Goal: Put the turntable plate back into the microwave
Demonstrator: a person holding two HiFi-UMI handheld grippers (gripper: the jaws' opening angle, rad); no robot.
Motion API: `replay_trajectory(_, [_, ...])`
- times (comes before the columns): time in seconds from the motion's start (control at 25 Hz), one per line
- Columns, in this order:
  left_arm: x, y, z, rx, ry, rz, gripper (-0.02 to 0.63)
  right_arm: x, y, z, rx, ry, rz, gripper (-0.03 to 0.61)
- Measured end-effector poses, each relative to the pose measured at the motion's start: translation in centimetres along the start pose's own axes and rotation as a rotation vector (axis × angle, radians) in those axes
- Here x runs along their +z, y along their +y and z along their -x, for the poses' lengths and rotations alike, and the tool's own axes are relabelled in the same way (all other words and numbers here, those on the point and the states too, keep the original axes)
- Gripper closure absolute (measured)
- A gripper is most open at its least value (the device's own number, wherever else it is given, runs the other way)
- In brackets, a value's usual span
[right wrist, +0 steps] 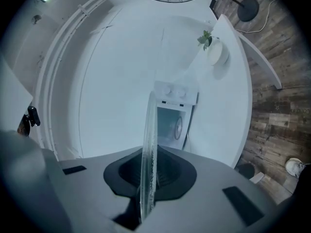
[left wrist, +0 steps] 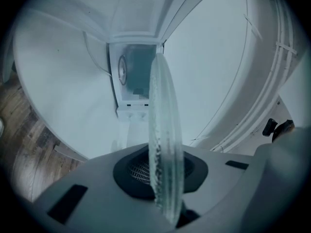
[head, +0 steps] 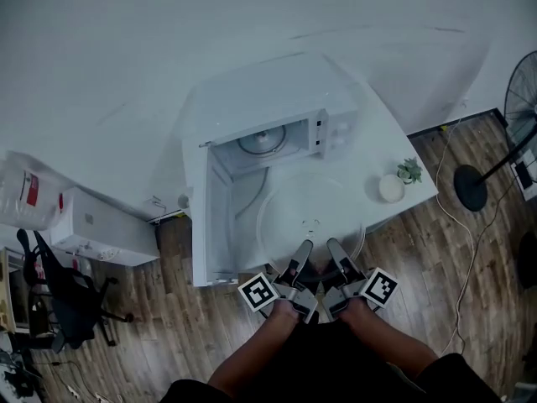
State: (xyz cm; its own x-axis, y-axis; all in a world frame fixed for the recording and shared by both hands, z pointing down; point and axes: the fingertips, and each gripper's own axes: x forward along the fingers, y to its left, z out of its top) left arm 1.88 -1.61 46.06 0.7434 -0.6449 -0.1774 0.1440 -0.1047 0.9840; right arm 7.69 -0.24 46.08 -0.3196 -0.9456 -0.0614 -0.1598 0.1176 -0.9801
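Fingers of the left gripper [head: 301,252] and right gripper [head: 336,250] pinch the glass plate [head: 289,208] by its near rim, at the table's [head: 382,145] front edge before the open microwave [head: 268,107]. Both grips sit close together on one side, so the plate could tip, slip or strike the opening.

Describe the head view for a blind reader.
From above, a person's left claw and right claw both grip the near rim of a clear glass turntable plate before an open white microwave on a white table.
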Motion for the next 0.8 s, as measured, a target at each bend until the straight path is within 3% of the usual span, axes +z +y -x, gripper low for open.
replay_trajectory(0.8, [9.3, 3.3, -7.7, 0.045, -0.152, 0.012, 0.56, 3.9, -3.4, -12.3, -0.018, 0.15, -0.032, 0.535])
